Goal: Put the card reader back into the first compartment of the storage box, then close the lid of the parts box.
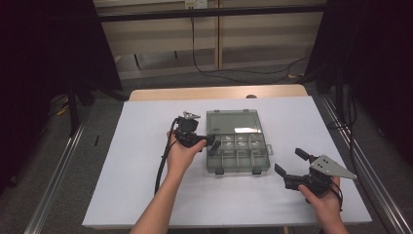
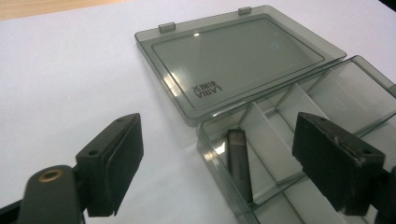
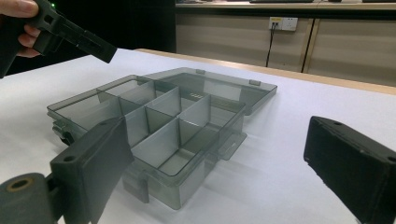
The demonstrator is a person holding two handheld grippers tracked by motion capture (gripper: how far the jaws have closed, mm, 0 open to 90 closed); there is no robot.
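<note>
The left tool (image 1: 210,142), jaws apart and empty, hovers over the open organizer box (image 1: 237,157) at mid-table (image 1: 146,195); a dark stick (image 2: 240,163) lies lengthwise in the near-left compartment just below. The right tool (image 1: 292,163), also open, waits well apart.

Your table (image 1: 146,161) has a white top. On it lies one smoky divided box (image 1: 237,154), its lid (image 1: 233,121) folded flat.
</note>
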